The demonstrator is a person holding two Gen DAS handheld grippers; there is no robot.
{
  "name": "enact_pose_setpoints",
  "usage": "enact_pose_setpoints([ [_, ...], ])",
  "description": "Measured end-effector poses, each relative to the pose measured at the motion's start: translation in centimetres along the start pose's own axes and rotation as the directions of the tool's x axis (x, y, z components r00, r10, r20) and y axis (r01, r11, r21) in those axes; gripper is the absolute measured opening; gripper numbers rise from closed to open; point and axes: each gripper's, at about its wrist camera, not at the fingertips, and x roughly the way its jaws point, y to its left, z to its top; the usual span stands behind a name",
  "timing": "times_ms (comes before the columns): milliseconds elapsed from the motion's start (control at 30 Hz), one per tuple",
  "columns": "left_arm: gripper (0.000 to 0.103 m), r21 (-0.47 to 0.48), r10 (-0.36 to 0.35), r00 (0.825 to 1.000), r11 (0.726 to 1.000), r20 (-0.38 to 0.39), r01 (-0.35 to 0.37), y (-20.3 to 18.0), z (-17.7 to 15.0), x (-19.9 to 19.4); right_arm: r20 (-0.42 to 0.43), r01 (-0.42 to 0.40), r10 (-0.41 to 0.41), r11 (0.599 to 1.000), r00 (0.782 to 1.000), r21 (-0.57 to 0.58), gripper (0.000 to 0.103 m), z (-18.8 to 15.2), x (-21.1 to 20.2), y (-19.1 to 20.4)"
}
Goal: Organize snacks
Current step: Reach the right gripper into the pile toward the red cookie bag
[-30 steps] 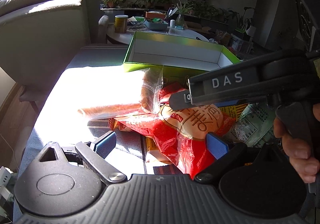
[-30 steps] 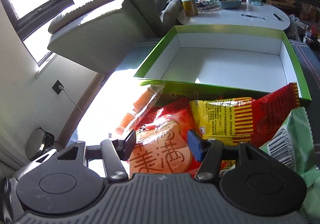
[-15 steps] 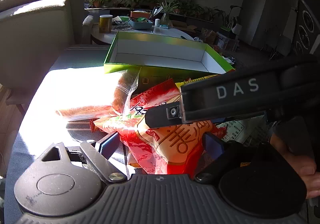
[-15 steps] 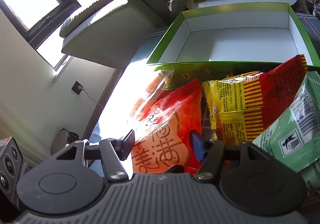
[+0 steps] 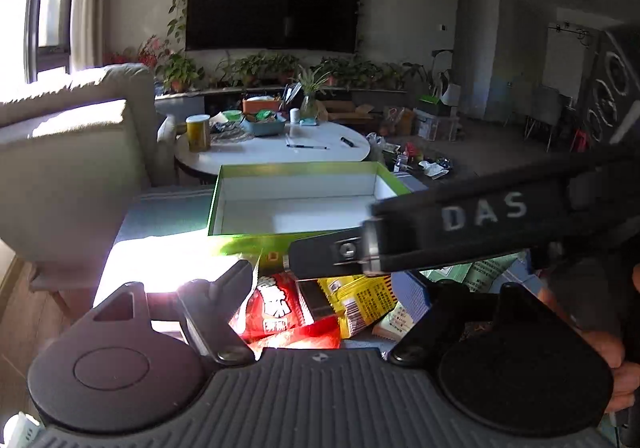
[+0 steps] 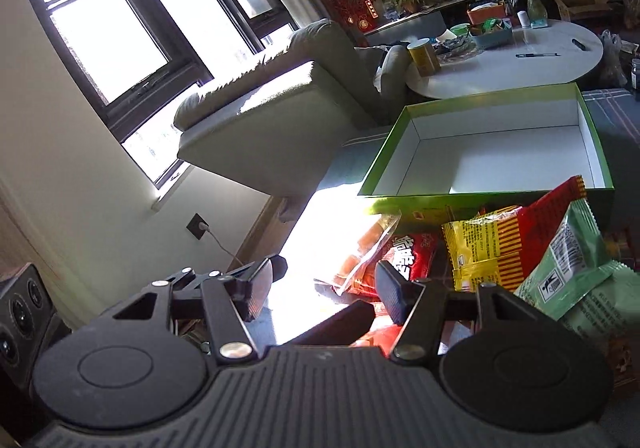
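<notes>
An empty green box with a white inside [image 5: 296, 204] [image 6: 492, 152] stands on the grey-blue surface beyond a pile of snack bags. The pile holds a red bag [image 5: 280, 312] [image 6: 412, 252], a yellow and red bag [image 5: 360, 300] [image 6: 488, 248], a green bag [image 6: 576, 268] and a clear bag of orange sticks [image 6: 368, 248]. My left gripper [image 5: 326, 288] is open above the red and yellow bags. My right gripper [image 6: 324, 284] is open and empty, just left of the pile. The right gripper's body marked DAS [image 5: 460, 232] crosses the left wrist view.
A beige armchair [image 6: 280, 96] stands at the left by the window. A white round table [image 5: 276, 148] with a yellow tin, pens and containers stands behind the box. Plants and a dark TV line the far wall. Strong sunlight washes out the surface left of the pile.
Both grippers have lifted and tilted upward, so more of the room shows. The snack pile now sits lower and farther off in both views. Both grippers stay open.
</notes>
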Motion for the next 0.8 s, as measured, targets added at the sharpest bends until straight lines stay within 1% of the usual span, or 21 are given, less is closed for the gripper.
enact_pose_setpoints([
  [33,0.081,-0.019,0.012,1.0,1.0,-0.01,-0.013,0.5,-0.3,0.0,0.0,0.014,-0.014,1.0,1.0,-0.001,0.1,-0.3,0.0,-0.3],
  [67,0.082,-0.035,0.028,0.999,0.999,-0.02,-0.029,1.1,-1.1,-0.2,-0.004,0.034,-0.034,0.999,0.999,-0.002,0.1,-0.9,0.1,-0.7],
  [133,0.083,-0.053,0.062,0.996,0.996,-0.057,-0.066,2.6,-2.6,-0.1,-0.028,0.046,-0.046,0.999,0.999,0.004,0.1,-1.9,0.4,-1.4],
  [200,0.083,-0.085,0.096,0.99,0.991,-0.107,-0.106,4.2,-4.2,0.4,-0.058,0.045,-0.044,0.999,0.997,0.014,0.1,-2.7,1.2,-1.7],
  [300,0.083,-0.142,0.118,0.979,0.98,-0.168,-0.142,6.0,-6.1,1.0,-0.102,0.051,-0.051,0.999,0.993,0.003,0.102,-4.0,2.8,-1.4],
  [400,0.086,-0.199,0.088,0.981,0.972,-0.174,-0.122,7.3,-6.9,1.6,-0.13,0.07,-0.073,0.997,0.989,-0.024,0.103,-5.0,4.6,-0.6],
  [467,0.088,-0.198,0.097,0.979,0.971,-0.181,-0.133,7.5,-7.1,2.1,-0.137,0.102,-0.107,0.994,0.985,-0.04,0.103,-5.6,5.5,-0.5],
  [533,0.093,-0.195,0.107,0.979,0.971,-0.174,-0.141,7.3,-7.8,2.2,-0.149,0.145,-0.15,0.989,0.977,-0.043,0.103,-5.9,6.1,-0.7],
  [567,0.094,-0.201,0.109,0.979,0.969,-0.17,-0.142,7.2,-8.1,2.1,-0.16,0.152,-0.155,0.988,0.975,-0.03,0.103,-6.2,6.4,-1.1],
  [633,0.096,-0.194,0.113,0.977,0.97,-0.178,-0.147,7.1,-8.5,2.3,-0.181,0.145,-0.141,0.989,0.973,0.01,0.103,-6.6,6.6,-2.0],
  [667,0.098,-0.193,0.116,0.976,0.969,-0.183,-0.151,7.1,-8.6,2.3,-0.182,0.143,-0.139,0.99,0.973,0.01,0.102,-6.6,6.6,-2.2],
  [733,0.098,-0.211,0.111,0.975,0.965,-0.195,-0.152,7.3,-8.6,2.3,-0.175,0.154,-0.154,0.988,0.972,-0.011,0.102,-6.7,6.3,-1.9],
  [800,0.095,-0.227,0.111,0.97,0.961,-0.215,-0.161,7.5,-8.4,1.8,-0.171,0.137,-0.136,0.991,0.976,-0.008,0.102,-6.7,6.0,-1.7],
])
